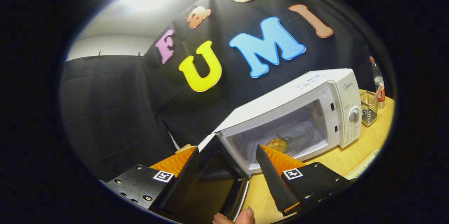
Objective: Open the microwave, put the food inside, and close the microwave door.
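White boxy microwave [308,111] on pale wooden table [343,162], tilted in view, cavity open. Door [217,182] swung out toward near left, dark glass panel between the 2 fingers. Food [277,144], small rounded golden lump, sits on clear glass turntable [298,141] inside cavity, just beyond right finger. Gripper [228,176] fingers spread apart, flat wedge shapes, holding nothing. Fingertip of hand [238,218] near door's lower edge. Right of microwave: wire mesh basket [369,108], plastic bottle [378,81].
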`<state>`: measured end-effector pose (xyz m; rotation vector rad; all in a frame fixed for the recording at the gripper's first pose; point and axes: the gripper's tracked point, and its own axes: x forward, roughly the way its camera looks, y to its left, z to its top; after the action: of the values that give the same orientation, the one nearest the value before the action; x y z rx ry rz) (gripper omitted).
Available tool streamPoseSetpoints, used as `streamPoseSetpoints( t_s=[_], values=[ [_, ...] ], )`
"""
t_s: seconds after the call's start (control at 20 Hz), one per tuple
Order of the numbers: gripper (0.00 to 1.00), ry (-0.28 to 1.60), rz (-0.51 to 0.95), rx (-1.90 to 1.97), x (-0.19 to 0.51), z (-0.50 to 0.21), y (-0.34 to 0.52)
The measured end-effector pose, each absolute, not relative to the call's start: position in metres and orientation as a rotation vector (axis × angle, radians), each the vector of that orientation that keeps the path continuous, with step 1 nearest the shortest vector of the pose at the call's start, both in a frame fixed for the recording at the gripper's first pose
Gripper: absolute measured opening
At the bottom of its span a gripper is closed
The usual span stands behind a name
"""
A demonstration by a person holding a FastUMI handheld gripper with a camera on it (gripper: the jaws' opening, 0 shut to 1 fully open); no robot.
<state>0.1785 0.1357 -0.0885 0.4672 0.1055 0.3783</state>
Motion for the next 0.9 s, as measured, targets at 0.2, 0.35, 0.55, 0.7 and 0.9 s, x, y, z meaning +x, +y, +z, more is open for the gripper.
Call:
streamPoseSetpoints(
  t_s=[0.2, 0.35, 0.55, 0.7, 0.9],
  values=[
    [0.97, 0.042, 0.480, 0.394, 0.125, -0.052, 0.170],
    [0.97, 0.032, 0.575, 0.376, 0.087, -0.040, 0.206],
    [0.97, 0.027, 0.730, 0.337, 0.035, -0.035, 0.263],
    [0.97, -0.007, 0.785, 0.208, 0.010, -0.052, 0.295],
    [0.98, -0.061, 0.793, 0.068, -0.006, -0.084, 0.313]
  ],
)
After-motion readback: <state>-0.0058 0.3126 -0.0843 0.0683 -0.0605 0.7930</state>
